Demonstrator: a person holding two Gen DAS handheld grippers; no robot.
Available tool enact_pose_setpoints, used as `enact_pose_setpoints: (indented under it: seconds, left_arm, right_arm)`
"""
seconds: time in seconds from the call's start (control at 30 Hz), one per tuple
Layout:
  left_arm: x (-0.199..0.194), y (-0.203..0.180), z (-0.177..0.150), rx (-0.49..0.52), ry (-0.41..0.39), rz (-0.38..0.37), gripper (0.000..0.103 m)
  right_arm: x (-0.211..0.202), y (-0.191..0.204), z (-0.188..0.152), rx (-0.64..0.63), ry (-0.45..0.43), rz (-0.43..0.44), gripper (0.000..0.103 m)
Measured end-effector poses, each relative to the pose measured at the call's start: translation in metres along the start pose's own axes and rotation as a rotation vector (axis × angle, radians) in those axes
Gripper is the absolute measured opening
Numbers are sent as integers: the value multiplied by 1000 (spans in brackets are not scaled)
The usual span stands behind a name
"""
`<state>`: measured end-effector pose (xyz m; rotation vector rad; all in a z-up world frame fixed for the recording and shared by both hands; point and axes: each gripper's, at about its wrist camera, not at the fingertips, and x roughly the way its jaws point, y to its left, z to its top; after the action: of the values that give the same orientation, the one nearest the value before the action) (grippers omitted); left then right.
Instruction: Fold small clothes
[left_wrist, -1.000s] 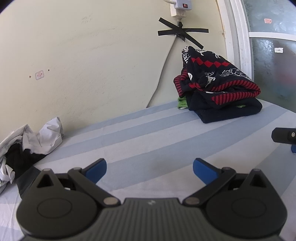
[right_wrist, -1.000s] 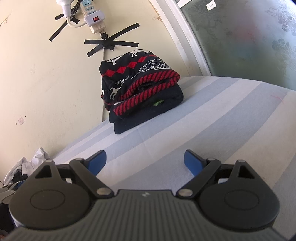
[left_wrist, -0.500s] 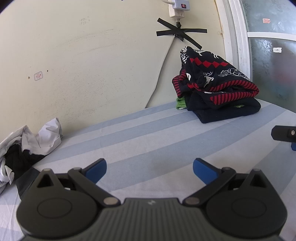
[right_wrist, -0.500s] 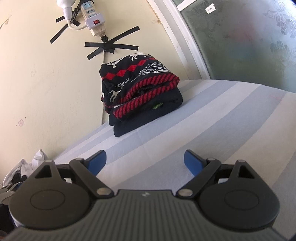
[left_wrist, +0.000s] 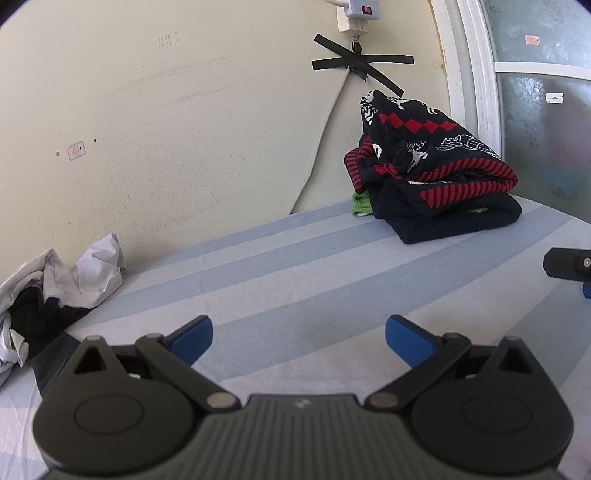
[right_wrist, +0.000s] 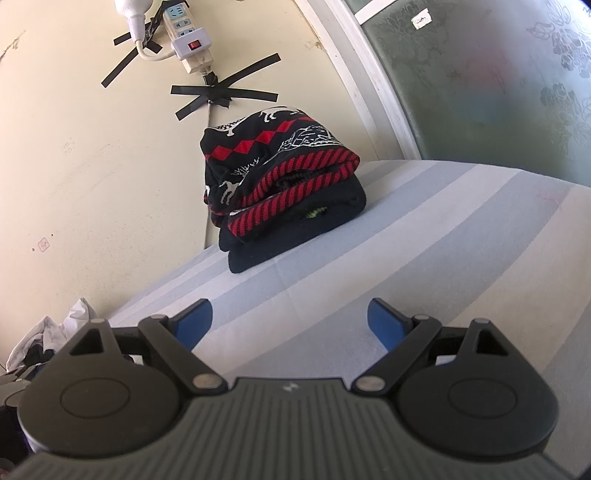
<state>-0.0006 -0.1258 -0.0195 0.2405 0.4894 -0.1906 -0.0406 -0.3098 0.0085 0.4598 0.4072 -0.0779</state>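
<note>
Two heaps of clothing are seen on a bed covered by a blue-and-white striped sheet (left_wrist: 314, 266). A folded stack (left_wrist: 436, 181) is placed at the far edge of the bed, against the wall and close to the window frame: a navy, red and white patterned sweater (right_wrist: 273, 170) is laid on top of a plain dark garment (right_wrist: 295, 236), and a strip of green fabric (left_wrist: 362, 203) is visible under the stack on its wall side. An unfolded pile of white and black clothes (left_wrist: 51, 288) is crumpled at the far left edge of the bed, also by the wall, well apart from the stack.

Both claws are held low over the bare striped sheet, between the two heaps and nearer the viewer. The left claw (left_wrist: 299, 332) is spread wide, with nothing between its blue fingertips (left_wrist: 192, 336). The right claw (right_wrist: 290, 321) is likewise spread wide and empty, and is pointed toward the folded stack. Part of the right claw's dark body is seen at the right border of the left wrist view.

On the cream wall above the stack, a white power strip (right_wrist: 188, 44) is fixed, and its cable is held by crossed strips of black tape (right_wrist: 218, 96). A frosted, flower-patterned window (right_wrist: 498, 81) is set to the right.
</note>
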Motion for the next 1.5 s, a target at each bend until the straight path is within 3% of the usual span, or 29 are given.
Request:
enact_pose_setpoints:
  seconds: [1.5]
  left_arm:
    - [-1,-1,1,-2,-1,-9,103]
  right_arm:
    - [0,1,1,-10,-6,11,93]
